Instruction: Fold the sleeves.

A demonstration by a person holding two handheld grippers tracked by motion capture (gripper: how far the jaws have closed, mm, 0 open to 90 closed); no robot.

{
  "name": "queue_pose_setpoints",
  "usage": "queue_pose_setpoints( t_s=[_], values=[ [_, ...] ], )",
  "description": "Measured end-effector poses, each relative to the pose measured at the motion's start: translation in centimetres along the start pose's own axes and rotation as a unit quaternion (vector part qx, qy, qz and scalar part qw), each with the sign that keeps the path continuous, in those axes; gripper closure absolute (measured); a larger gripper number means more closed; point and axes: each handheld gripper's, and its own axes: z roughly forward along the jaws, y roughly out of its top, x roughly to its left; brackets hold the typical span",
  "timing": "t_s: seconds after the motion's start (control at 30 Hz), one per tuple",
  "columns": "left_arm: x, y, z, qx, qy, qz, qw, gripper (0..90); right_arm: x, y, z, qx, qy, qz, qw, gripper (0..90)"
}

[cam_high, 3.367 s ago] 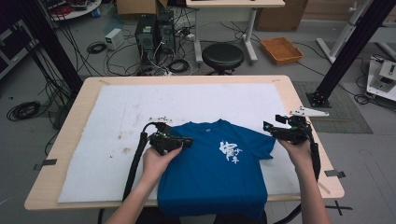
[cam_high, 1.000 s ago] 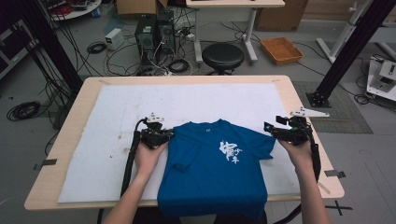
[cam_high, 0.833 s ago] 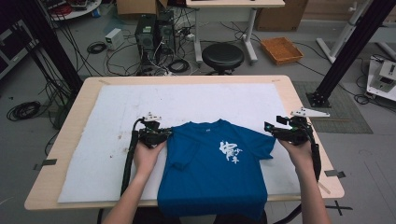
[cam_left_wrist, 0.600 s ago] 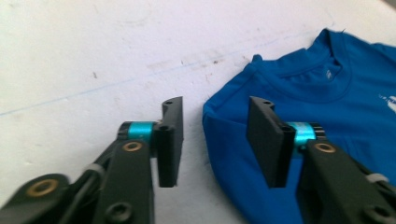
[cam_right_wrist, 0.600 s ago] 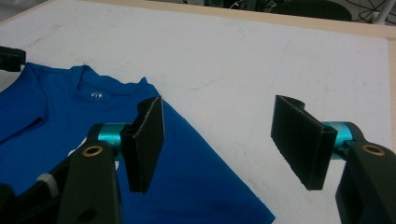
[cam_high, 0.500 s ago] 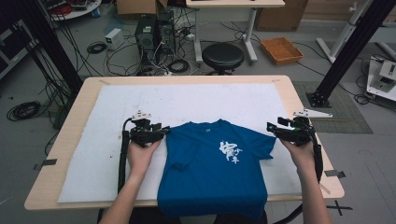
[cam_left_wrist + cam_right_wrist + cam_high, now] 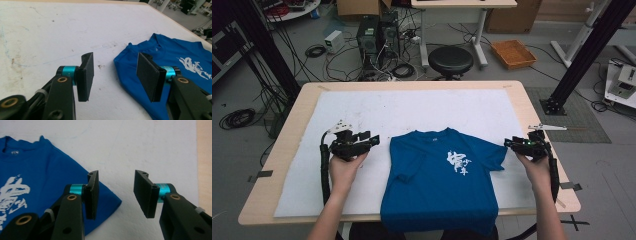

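left tool (image 7: 113, 75): spread, empty, beside blue T-shirt (image 7: 439, 182) | right tool (image 7: 116, 193): spread, empty, at sleeve edge | shirt flat on counter (image 7: 282, 165)

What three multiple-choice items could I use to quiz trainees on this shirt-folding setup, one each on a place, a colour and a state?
1. Where does the T-shirt lie?
A. On the stool
B. On the white mat, hem over the table's near edge
C. On the floor

2. What colour is the shirt's print?
A. White
B. Yellow
C. Red

3. How are the left gripper and right gripper?
A. Both shut on sleeves
B. Left shut, right open
C. Both open, holding nothing

Answers: 1 B, the high view shows the shirt on the mat with its hem hanging past the edge. 2 A, the print reads white on blue. 3 C, each gripper view shows a clear gap between the jaws.
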Motion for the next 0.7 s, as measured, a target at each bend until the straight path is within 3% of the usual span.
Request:
queue_pose_setpoints(
  t_s=[0.13, 0.4, 0.5, 0.53, 0.7],
  values=[
    [0.1, 0.1, -0.3, -0.004, -0.003, 0.005, 1.0, 46.7, -0.3, -0.4, 0.7, 0.02, -0.004, 0.005, 0.9998, 58.3],
    [0.2, 0.1, -0.4, -0.002, -0.005, 0.009, 0.9999, 46.1, -0.4, -0.7, 1.2, 0.033, -0.007, 0.006, 0.9994, 61.6],
    [0.3, 0.0, -0.4, -0.001, -0.006, 0.01, 0.9999, 46.1, -0.3, -0.8, 1.5, 0.04, -0.004, 0.002, 0.9992, 69.7],
    [0.3, 0.0, -0.3, -0.001, -0.006, 0.01, 0.9999, 46.1, -0.2, -0.9, 1.7, 0.044, -0.002, -0.004, 0.999, 77.9],
    [0.2, 0.0, -0.2, -0.002, -0.01, 0.008, 0.9999, 46.0, 0.3, -0.8, 1.5, 0.037, 0.008, -0.014, 0.9992, 89.0]
  ],
)
